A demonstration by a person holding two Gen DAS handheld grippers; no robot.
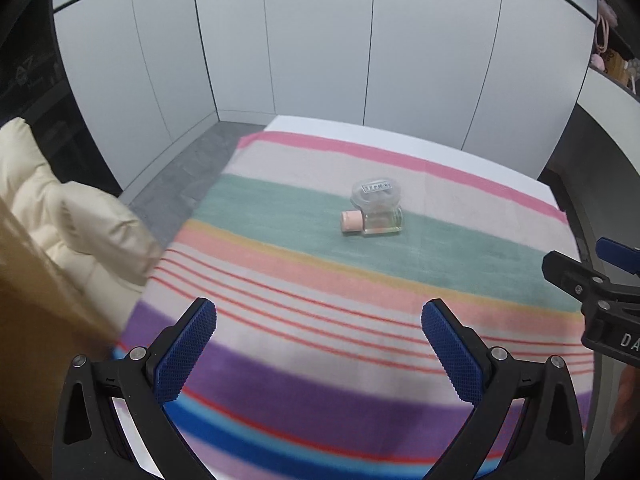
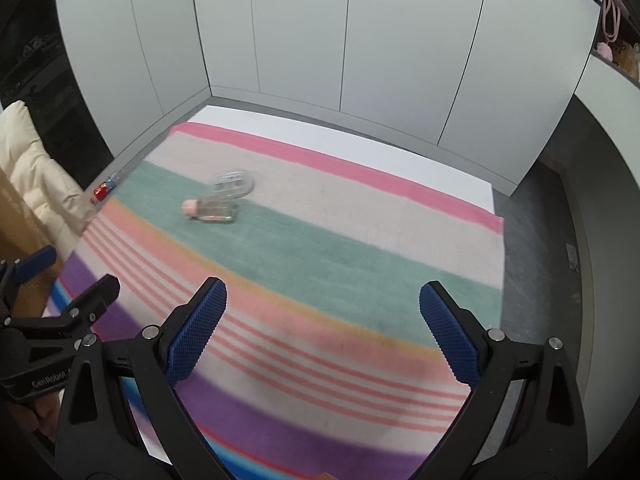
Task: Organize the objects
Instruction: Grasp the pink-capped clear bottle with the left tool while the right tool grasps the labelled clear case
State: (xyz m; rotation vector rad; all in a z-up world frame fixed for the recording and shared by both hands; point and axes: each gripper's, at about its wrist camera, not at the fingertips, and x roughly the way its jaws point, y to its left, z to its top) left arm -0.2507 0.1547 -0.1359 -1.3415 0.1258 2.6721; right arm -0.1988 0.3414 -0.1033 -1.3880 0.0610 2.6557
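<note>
Both claws hang spread and empty over the striped cloth [image 1: 280,280], left gripper [image 1: 318,340] facing the bottle [image 1: 374,222], which lies crosswise dead ahead, nearer than from the right gripper [image 2: 322,334].

It looks like a room in a home. Tall plain white cabinet doors [image 1: 320,60] line the walls above a grey floor [image 2: 540,240]. A white worktop [image 2: 360,136] carries a striped cloth [image 1: 360,300]. A cream padded jacket [image 1: 60,220] sits at the left, and pink bags [image 2: 610,24] fill a shelf nook at the right.
</note>
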